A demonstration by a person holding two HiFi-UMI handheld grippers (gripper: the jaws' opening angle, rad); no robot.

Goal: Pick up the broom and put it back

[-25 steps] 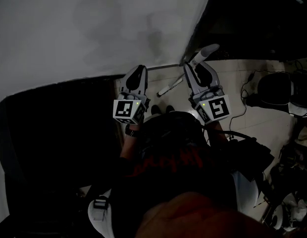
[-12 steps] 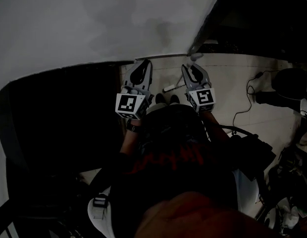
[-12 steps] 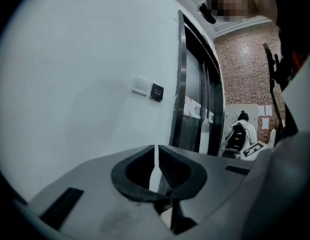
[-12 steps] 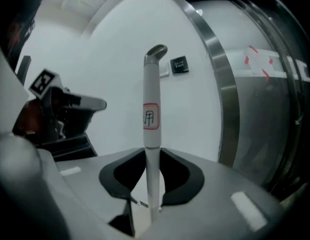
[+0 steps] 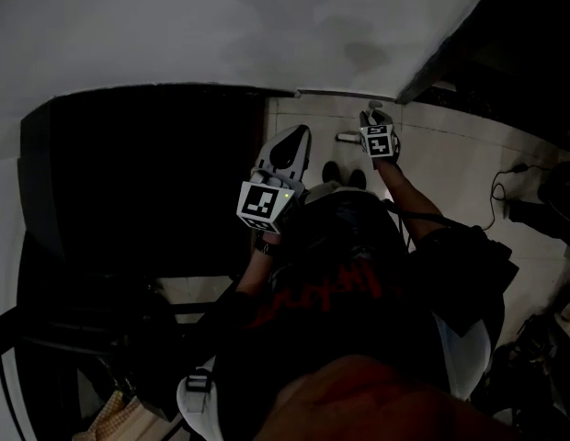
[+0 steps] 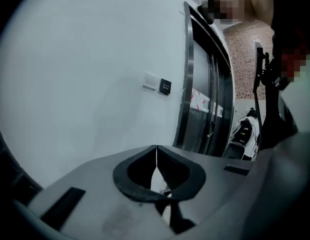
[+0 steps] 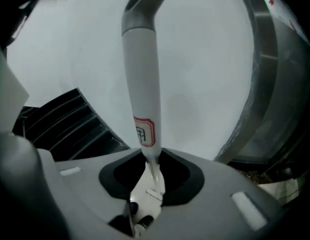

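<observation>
Right gripper view: white plastic broom handle with a grey angled cap and a red-framed label (image 7: 141,79) standing up out of the right gripper (image 7: 148,170), jaws closed on the narrow stem just below the label. Risks first, as a judgement: held at one thin point only, so liable to swing or slide in the pinch if tipped fast. Long free end close to the pale painted wall (image 7: 205,54) and to the brushed steel door frame (image 7: 267,69) on the right, so likely to knock either on a careless turn. Could also be let go before being propped steadily, then topple onto the pale tiled floor (image 5: 450,168). No help at hand from the left gripper (image 6: 156,159): jaws shut tip to tip with nothing between them, pointing at the wall beside a dark glass door (image 6: 205,99), well apart from the broom. As to place: handle gripped between the right jaws, running away from them toward the wall, cap farthest off, label just beyond the pinch, black ribbed steps (image 7: 65,121) to its left. Brush end not made out in any view. From the head view, right gripper low and far, near the foot of the wall; left gripper nearer and to its left, beside a large dark panel (image 5: 147,182).
</observation>
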